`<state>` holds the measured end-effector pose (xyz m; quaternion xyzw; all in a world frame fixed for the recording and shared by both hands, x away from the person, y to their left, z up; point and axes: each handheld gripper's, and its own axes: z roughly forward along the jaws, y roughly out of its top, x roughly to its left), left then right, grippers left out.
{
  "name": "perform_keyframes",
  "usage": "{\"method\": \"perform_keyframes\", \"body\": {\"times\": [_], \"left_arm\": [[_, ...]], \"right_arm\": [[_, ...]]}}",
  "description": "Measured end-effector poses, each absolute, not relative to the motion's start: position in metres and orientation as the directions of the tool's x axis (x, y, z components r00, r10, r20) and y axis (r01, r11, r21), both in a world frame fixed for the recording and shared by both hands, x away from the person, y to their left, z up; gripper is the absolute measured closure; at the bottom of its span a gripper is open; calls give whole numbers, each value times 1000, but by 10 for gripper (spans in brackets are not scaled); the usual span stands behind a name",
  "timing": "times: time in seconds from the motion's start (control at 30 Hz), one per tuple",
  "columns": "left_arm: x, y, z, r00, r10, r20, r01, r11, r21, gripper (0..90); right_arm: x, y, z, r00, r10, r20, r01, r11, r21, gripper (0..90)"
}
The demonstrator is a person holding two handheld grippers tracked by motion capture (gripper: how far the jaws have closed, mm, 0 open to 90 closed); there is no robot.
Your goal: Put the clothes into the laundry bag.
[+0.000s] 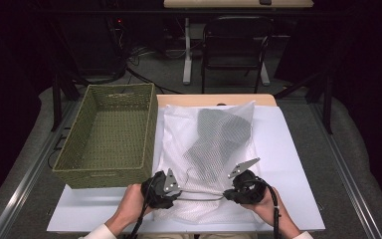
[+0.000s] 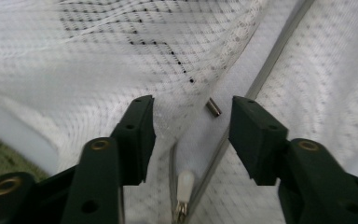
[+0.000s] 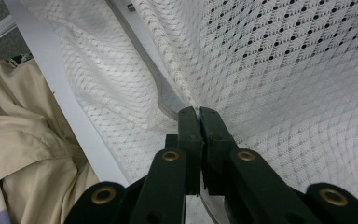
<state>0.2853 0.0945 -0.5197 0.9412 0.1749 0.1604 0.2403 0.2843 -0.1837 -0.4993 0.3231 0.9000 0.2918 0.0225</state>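
A white mesh laundry bag (image 1: 179,144) lies on the white table (image 1: 288,164) with a grey garment (image 1: 219,137) inside it. My left gripper (image 1: 178,192) is at the bag's near edge. Its jaws stand open (image 2: 191,123) over the zipper line, pressing on nothing. A white zipper pull (image 2: 184,184) lies between them, and a small metal stop (image 2: 213,107) sits just ahead. My right gripper (image 1: 227,194) is shut (image 3: 199,116) on the bag's mesh beside the zipper (image 3: 144,56), lifting that fold a little.
An empty green woven basket (image 1: 109,134) stands at the table's left, close to the bag. A dark chair (image 1: 234,45) and a table leg stand beyond the far edge. Beige cloth (image 3: 28,140) on the person's lap lies below the near table edge.
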Motion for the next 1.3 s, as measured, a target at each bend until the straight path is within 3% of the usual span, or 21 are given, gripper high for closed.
{"method": "perform_keyframes", "body": {"times": [0.1, 0.17, 0.47, 0.6, 0.7, 0.83, 1.0, 1.13, 1.3], "left_arm": [[289, 92, -526, 910, 366, 197, 226, -833, 505, 774], [290, 92, -527, 924, 351, 156, 231, -833, 503, 889], [279, 100, -522, 952, 302, 46, 237, -825, 512, 900], [279, 96, -528, 952, 300, 58, 240, -852, 465, 898], [280, 97, -529, 948, 316, 39, 265, -850, 456, 785], [276, 112, -518, 922, 386, 16, 332, -811, 482, 523], [264, 133, -506, 873, 487, 2, 407, -733, 545, 331], [257, 146, -506, 840, 542, 2, 456, -709, 537, 254], [243, 146, -514, 847, 532, 11, 456, -736, 501, 297]], "right_arm": [[284, -184, -499, -789, 595, 151, 571, 620, 538, 881], [284, -184, -499, -786, 597, 159, 577, 617, 535, 881], [281, -189, -504, -794, 586, 162, 574, 635, 517, 877], [284, -187, -517, -794, 592, 135, 574, 660, 484, 862], [288, -182, -527, -797, 596, 93, 568, 690, 448, 784], [287, -188, -524, -803, 590, 81, 555, 692, 461, 536], [283, -192, -510, -798, 602, 33, 529, 674, 516, 226], [279, -190, -504, -804, 595, 8, 503, 672, 544, 148], [275, -185, -499, -806, 592, -13, 480, 667, 570, 148]]}}
